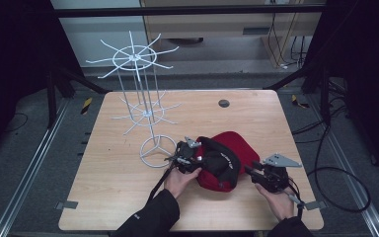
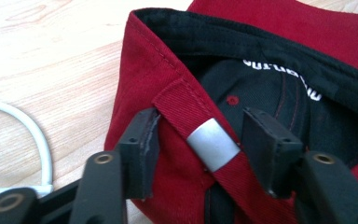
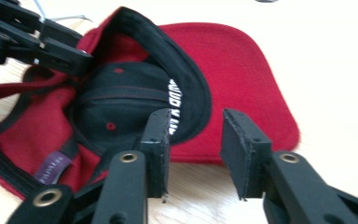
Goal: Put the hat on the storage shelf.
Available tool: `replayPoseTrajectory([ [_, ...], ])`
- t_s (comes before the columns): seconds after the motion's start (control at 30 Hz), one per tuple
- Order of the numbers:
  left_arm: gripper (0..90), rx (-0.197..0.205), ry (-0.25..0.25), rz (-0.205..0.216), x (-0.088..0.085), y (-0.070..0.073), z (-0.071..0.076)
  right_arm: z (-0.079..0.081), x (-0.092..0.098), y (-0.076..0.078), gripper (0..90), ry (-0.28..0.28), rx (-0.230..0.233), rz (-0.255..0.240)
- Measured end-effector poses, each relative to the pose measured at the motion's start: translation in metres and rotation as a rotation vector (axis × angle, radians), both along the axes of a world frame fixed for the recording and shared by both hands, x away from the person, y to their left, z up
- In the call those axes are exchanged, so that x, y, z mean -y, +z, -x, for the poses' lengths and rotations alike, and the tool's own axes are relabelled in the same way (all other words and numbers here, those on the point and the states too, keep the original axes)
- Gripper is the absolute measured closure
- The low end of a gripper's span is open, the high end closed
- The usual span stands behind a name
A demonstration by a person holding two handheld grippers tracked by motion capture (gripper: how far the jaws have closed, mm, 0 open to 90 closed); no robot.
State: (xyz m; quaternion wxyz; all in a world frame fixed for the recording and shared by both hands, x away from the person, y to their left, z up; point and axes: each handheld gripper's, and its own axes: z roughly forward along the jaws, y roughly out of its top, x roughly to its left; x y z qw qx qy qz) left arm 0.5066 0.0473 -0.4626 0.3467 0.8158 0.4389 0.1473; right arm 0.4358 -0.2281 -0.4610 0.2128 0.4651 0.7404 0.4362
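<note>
Cap [image 1: 229, 157], red with black lining, lies upside down on the near half of a light wooden table [image 1: 128, 197], between the two grippers; white lettering runs along its inner band, and its brim [image 3: 242, 70] lies flat on the wood. Left gripper [image 1: 190, 154], held in the person's left hand [image 1: 177, 180], is at the cap's rear edge; its jaws stand apart on either side of the red adjuster strap [image 2: 186, 112] and its silver metal tip [image 2: 213, 143], without closing on it. Right gripper [image 1: 256, 174], in the right hand [image 1: 280, 200], sits just beside the cap's near right side, jaws narrowly apart and holding nothing. White wire display rack [image 1: 143, 106] stands on the table's far left, its ring base [image 1: 157, 150] close to the left gripper.
</note>
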Motion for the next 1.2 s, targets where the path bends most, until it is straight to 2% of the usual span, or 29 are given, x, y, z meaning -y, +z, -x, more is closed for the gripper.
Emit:
replayPoseTrajectory([
  [0.07,50.2,-0.011,0.004,0.022,-0.001,-0.001,0.0,-0.002,-0.004,0.0,67.8,0.013,-0.003,-0.008],
  [0.23,55.8,-0.048,-0.005,0.028,-0.004,-0.006,-0.001,-0.006,-0.015,-0.006,77.6,0.066,-0.02,0.014],
  [0.3,58.3,-0.056,-0.007,0.047,-0.005,-0.005,-0.001,-0.008,-0.017,-0.01,80.1,0.074,-0.04,0.033],
  [0.47,63.8,-0.061,-0.011,0.077,-0.01,-0.004,-0.002,-0.009,-0.017,-0.015,84.7,0.085,-0.064,0.035],
  [0.7,67.4,-0.017,-0.001,0.108,-0.019,0.003,0.0,-0.007,-0.02,-0.019,88.0,0.105,-0.091,0.058],
  [0.93,68.4,0.001,-0.005,0.143,-0.026,0.011,0.001,-0.006,-0.021,-0.022,88.5,0.11,-0.105,0.073],
  [1.0,68.4,-0.003,-0.011,0.14,-0.027,0.012,0.002,-0.005,-0.022,-0.023,88.3,0.11,-0.108,0.068],
  [1.07,68.0,0.013,-0.005,0.122,-0.025,0.01,0.002,-0.005,-0.021,-0.023,88.0,0.112,-0.109,0.064],
  [1.1,67.4,0.009,-0.009,0.114,-0.024,0.008,0.001,-0.005,-0.021,-0.023,87.9,0.111,-0.11,0.063],
  [1.17,63.1,0.018,-0.008,0.107,-0.023,0.007,0.002,-0.006,-0.021,-0.023,87.8,0.111,-0.105,0.066],
  [1.2,63.1,0.035,-0.012,0.092,-0.02,0.005,0.003,-0.005,-0.021,-0.023,87.7,0.11,-0.107,0.065],
])
